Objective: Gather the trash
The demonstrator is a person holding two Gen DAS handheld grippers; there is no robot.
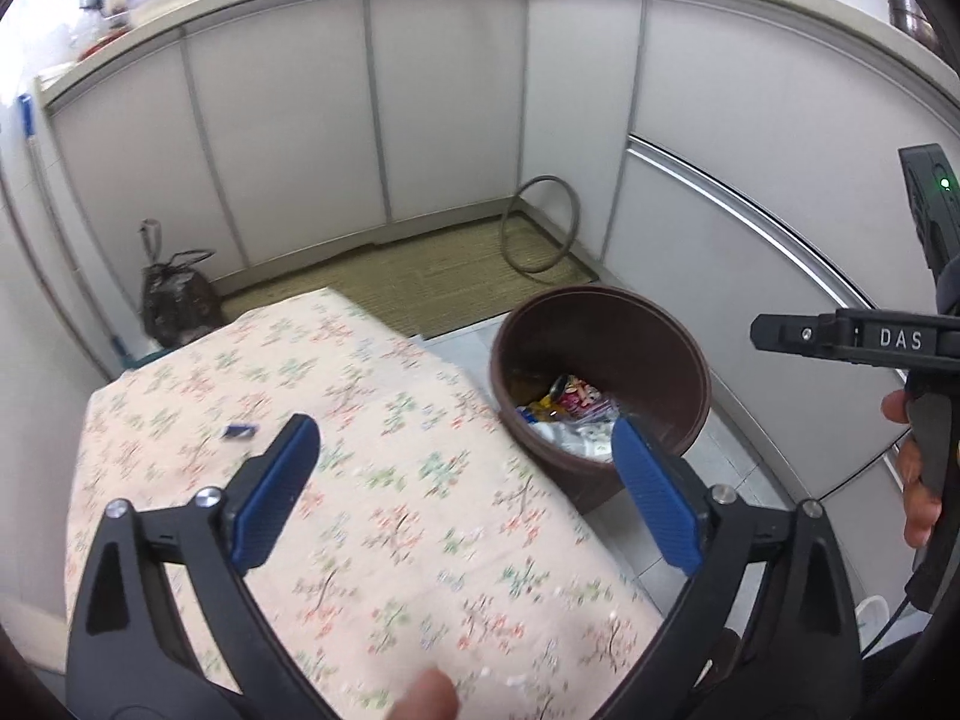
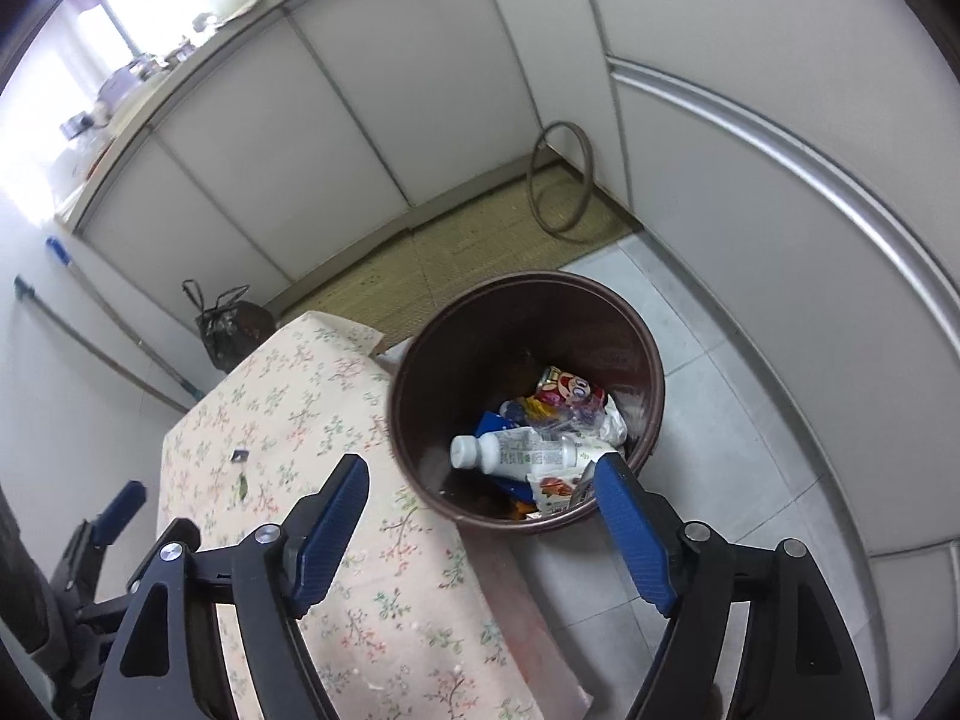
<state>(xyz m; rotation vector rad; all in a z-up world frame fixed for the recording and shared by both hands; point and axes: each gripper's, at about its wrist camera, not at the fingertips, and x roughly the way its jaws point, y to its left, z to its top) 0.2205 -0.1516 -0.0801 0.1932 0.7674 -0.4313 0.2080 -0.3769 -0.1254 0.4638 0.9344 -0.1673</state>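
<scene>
The right claw [image 2: 480, 492] is spread wide with nothing between its blue pads, above the worktop [image 2: 312, 420] edge. Just ahead stands the brown bin [image 2: 651, 384] on the floor — a white bottle [image 2: 516, 453] and wrappers lie inside. The left claw [image 1: 465, 450] gapes equally wide and holds nothing; left of its left finger lies a small blue scrap [image 1: 240, 430], perhaps a wrapper — too blurred to tell.
</scene>
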